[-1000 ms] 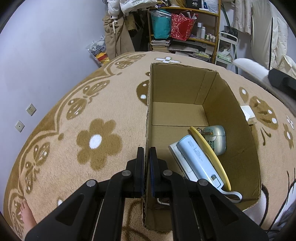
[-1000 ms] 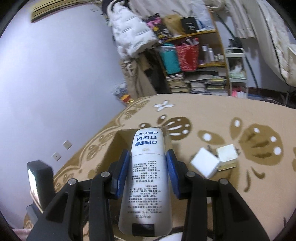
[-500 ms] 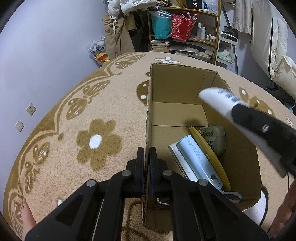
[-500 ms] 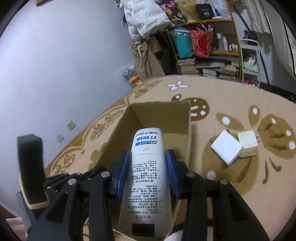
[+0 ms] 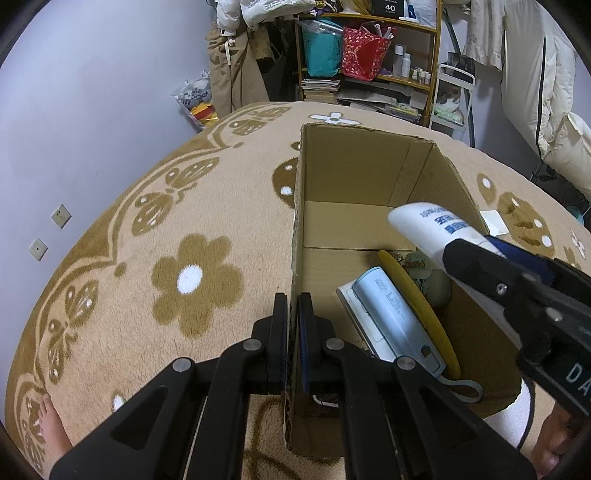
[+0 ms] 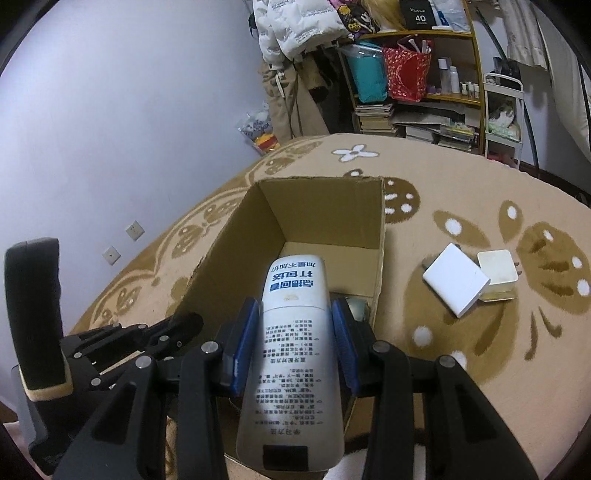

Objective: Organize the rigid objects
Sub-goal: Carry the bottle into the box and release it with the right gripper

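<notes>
Tongs on my right [image 6: 295,339] pinch a white bottle [image 6: 291,354] printed with blue and black Chinese text, too small for me to read; it hangs over the open cardboard box [image 5: 369,173]. My left tongs [image 5: 293,332] are pressed onto the box's near wall. Inside lie a pale blue device [image 5: 395,321], a yellow disc [image 5: 421,306] and a tin [image 5: 424,269]. On the shelf [image 6: 417,33], a black box reads "40".

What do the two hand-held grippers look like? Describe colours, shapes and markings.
Left hand-held gripper: matte black angular linkage arms, silver pivot rivets, blue-padded flat fingers. Right hand-held gripper: same black frame and rivets, blue pads; white letters partly visible on its body.
</notes>
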Motion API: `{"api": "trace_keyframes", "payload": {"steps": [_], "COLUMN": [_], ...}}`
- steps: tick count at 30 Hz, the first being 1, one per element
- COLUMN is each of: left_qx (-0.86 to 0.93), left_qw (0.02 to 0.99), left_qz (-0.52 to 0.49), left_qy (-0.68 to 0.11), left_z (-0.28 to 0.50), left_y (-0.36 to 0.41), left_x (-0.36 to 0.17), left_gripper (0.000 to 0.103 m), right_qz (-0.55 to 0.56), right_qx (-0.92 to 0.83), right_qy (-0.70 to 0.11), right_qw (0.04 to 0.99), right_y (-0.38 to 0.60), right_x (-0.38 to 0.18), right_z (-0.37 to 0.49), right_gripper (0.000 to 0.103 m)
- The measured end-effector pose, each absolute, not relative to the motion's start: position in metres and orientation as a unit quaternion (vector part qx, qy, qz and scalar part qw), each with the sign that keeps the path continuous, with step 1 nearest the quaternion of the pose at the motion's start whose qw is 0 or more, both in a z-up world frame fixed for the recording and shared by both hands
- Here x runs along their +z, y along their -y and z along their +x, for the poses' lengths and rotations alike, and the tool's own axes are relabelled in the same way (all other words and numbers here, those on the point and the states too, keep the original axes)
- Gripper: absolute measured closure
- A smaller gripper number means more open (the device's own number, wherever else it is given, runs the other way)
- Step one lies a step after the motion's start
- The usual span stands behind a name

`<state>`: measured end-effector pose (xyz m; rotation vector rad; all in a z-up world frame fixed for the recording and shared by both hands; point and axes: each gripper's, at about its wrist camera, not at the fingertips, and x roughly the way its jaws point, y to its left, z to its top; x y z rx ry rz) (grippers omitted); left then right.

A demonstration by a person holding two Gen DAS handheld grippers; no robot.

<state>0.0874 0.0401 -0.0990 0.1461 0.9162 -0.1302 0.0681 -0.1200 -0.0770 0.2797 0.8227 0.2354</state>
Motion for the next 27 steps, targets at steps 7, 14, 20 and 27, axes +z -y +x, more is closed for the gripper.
{"api": "trace_keyframes", "payload": {"steps": [7, 14, 20, 27], "left_qx": [-0.061, -0.06, -0.059, -0.058], "left_qw": [0.892, 0.892, 0.891, 0.891], "left_qz": [0.071, 0.073, 0.073, 0.067], "left_qy": [-0.442, -0.443, -0.444, -0.446], "left_z": [0.087, 0.087, 0.088, 0.088], "left_y": [-0.041, -0.041, -0.041, -0.042], "left_x": [-0.1, -0.1, -0.101, -0.1], "left_gripper": [0.097, 0.097, 0.097, 0.097], "right_qz": [0.14, 0.123, 0.096, 0.106], "right_qx": [0.119, 0.079, 0.028, -0.024], "right_qy": [-0.378, -0.361, -0.355, -0.375], "right_qw": [0.907, 0.921, 0.93, 0.921], "right_y": [0.126, 0.149, 0.175, 0.211], "right_x": [-0.065, -0.049, -0.046, -0.061], "right_z": [0.065, 0.066, 0.069, 0.077], "right_gripper": [0.059, 0.029, 0.007, 0.006]}}
